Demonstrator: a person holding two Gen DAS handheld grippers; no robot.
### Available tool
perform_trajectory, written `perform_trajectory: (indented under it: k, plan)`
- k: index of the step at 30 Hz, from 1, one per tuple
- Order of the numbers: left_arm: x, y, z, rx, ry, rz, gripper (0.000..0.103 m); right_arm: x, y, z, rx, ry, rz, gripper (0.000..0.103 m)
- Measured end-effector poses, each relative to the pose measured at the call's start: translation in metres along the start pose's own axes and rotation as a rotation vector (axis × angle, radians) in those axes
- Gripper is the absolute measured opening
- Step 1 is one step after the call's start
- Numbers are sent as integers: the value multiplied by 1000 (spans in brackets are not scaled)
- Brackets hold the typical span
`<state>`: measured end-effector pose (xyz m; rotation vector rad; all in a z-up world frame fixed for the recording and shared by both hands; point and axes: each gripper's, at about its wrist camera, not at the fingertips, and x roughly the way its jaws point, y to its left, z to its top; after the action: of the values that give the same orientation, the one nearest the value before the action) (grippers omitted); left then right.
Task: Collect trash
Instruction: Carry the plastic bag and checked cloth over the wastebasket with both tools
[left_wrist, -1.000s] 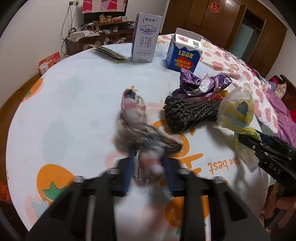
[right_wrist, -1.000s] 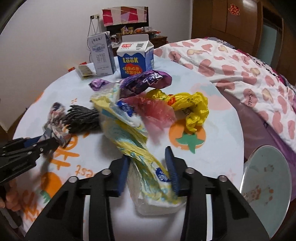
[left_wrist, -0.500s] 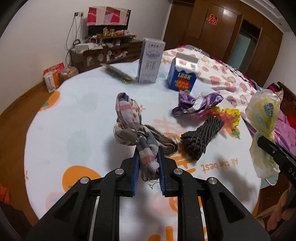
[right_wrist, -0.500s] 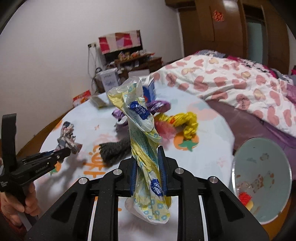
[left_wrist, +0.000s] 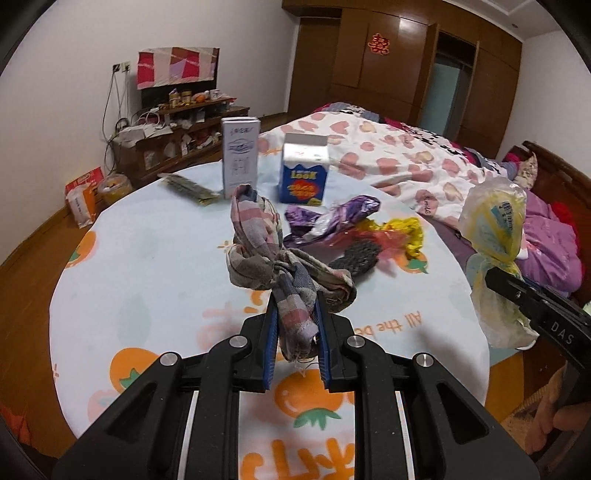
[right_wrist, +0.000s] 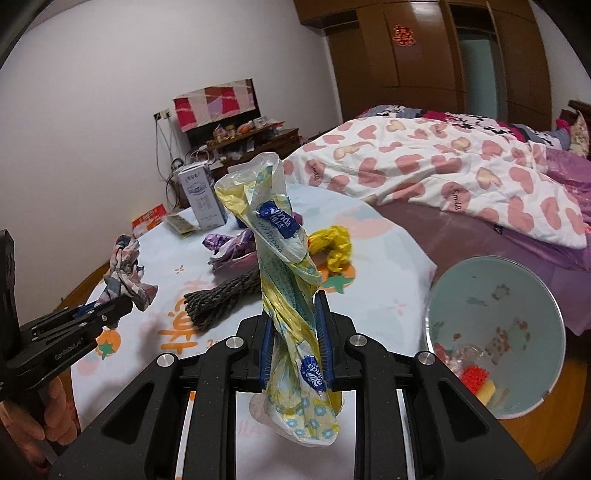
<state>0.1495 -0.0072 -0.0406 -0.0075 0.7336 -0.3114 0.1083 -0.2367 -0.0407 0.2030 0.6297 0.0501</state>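
Note:
My left gripper (left_wrist: 295, 328) is shut on a knotted plaid rag (left_wrist: 266, 251) and holds it above the round table (left_wrist: 147, 266). My right gripper (right_wrist: 293, 332) is shut on a twisted yellow and white plastic wrapper (right_wrist: 284, 266), lifted above the table's right edge. The wrapper also shows in the left wrist view (left_wrist: 495, 229), and the rag in the right wrist view (right_wrist: 123, 269). A pale blue trash bin (right_wrist: 495, 332) with scraps inside stands on the floor to the right of the table.
On the table lie a purple wrapper (left_wrist: 332, 218), a yellow and red wrapper (left_wrist: 402, 232), a dark rope bundle (right_wrist: 221, 299), a blue milk carton (left_wrist: 304, 177), a white carton (left_wrist: 240, 158) and a flat packet (left_wrist: 188, 186). A bed (right_wrist: 443, 166) stands behind.
Both grippers have risen from the table with their loads. The rag and the plastic wrapper now hang clear of the tabletop, and the trash bin has come fully into the right wrist view.

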Motion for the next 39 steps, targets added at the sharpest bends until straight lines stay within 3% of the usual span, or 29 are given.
perform_trajectory:
  k: [17,39]
  plan:
    - [14,-81,4,162,15,-65,18,-26,-47,-8,82,-48,-85,22]
    - [27,-152,3,267,34,-122,18,-51,-117,-26,213,-68,-193,22]
